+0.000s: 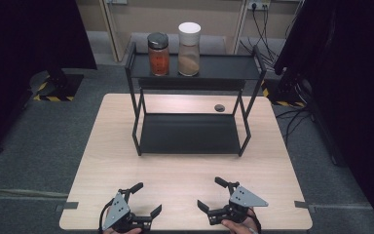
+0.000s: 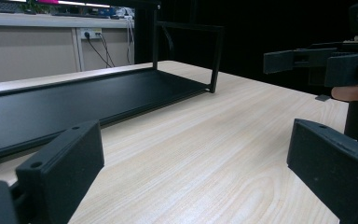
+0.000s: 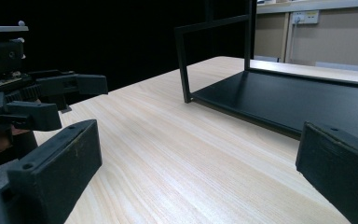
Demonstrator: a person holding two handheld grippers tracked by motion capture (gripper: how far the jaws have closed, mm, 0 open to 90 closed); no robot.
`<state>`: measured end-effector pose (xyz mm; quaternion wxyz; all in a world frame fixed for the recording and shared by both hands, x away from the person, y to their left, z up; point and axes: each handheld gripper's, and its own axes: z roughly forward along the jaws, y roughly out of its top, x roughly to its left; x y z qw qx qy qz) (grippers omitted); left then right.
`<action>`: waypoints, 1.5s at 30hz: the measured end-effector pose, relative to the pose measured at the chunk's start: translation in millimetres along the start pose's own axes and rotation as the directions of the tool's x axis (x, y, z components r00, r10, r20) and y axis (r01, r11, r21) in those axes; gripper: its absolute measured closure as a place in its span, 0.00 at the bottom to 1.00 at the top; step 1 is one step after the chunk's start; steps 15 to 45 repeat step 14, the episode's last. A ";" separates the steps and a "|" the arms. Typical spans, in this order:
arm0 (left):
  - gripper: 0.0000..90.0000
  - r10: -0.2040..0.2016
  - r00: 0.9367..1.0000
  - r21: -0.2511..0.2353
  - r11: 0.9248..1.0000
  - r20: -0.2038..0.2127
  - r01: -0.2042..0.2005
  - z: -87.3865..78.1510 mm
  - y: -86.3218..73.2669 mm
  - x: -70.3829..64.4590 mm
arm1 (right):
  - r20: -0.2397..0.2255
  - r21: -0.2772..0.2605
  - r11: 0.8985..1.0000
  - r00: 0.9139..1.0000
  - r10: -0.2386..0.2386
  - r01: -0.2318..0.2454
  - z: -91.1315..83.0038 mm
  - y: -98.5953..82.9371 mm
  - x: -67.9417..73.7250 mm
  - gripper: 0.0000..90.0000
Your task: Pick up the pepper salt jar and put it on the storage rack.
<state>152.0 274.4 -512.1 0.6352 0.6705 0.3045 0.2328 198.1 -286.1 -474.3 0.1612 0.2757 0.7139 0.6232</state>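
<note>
A black two-tier rack (image 1: 195,66) stands at the far half of the wooden table (image 1: 185,170). On its top shelf are two jars side by side: a black-lidded jar (image 1: 158,54) of orange-red contents and, to its right, a taller white-lidded jar (image 1: 189,48) of tan contents. The lower shelf (image 1: 190,134) is bare; it also shows as a flat black board (image 2: 88,100) (image 3: 298,98) in the gripper views. My left gripper (image 1: 147,198) (image 2: 196,158) and right gripper (image 1: 210,193) (image 3: 196,158) rest near the front edge, both open and holding nothing, angled toward each other.
A small dark round grommet (image 1: 219,107) sits in the table behind the rack's right legs. Black curtains flank both sides. Stand bases with yellow-black tape (image 1: 53,90) and loose cables (image 1: 292,114) lie on the grey floor.
</note>
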 end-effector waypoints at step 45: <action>0.04 -0.002 1.000 0.000 1.000 -0.003 0.002 0.3 -0.2 0.1 | 0.006 -0.003 1.000 1.000 0.004 -0.004 -0.9 -0.6 -0.8 0.00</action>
